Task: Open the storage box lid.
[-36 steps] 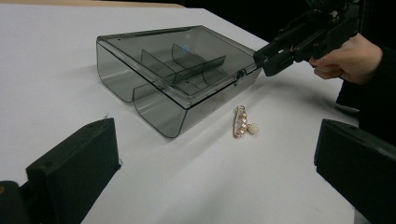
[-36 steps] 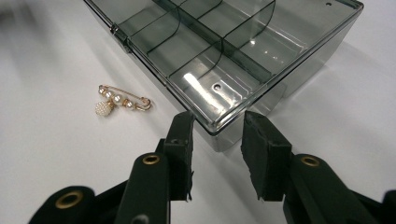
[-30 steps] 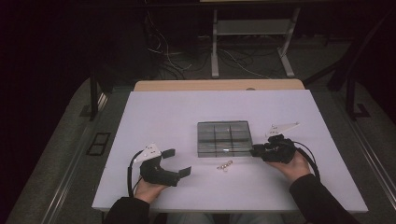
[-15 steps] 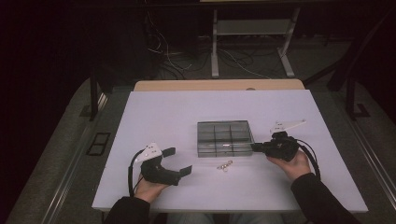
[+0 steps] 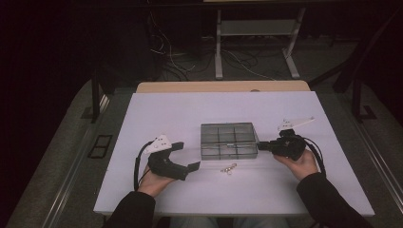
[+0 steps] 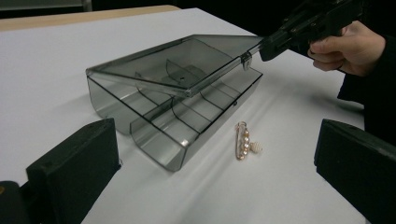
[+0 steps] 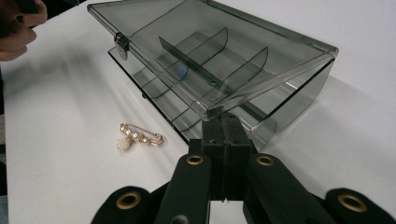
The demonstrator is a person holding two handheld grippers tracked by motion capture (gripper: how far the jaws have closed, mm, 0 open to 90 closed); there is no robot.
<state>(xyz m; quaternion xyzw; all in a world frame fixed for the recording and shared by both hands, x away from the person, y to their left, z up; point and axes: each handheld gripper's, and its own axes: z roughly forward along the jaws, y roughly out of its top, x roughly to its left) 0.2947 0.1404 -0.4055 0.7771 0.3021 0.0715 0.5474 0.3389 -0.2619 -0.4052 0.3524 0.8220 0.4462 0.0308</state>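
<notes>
A smoky clear plastic box (image 5: 227, 140) with inner dividers sits mid-table. Its lid (image 6: 177, 65) is tilted up a little on the side toward my right gripper. The right gripper (image 5: 261, 145) is shut, its tip (image 7: 224, 125) wedged just under the lid's raised edge, close to the clasp (image 7: 122, 43). It also reaches the lid's corner in the left gripper view (image 6: 270, 45). A gold pin with pearls (image 5: 229, 168) (image 6: 245, 142) (image 7: 135, 138) lies on the table in front of the box. My left gripper (image 5: 186, 156) (image 6: 215, 154) is open and holds nothing, left of the pin.
The white tabletop (image 5: 171, 114) has a wooden strip (image 5: 218, 87) along its far edge. Beyond it are dark floor, cables and a metal stand (image 5: 254, 28). A person's hands and dark sleeves (image 5: 328, 204) come in from the near edge.
My right gripper's jaws have come together at the box's right side. The left gripper has lifted slightly and shifted a little.
</notes>
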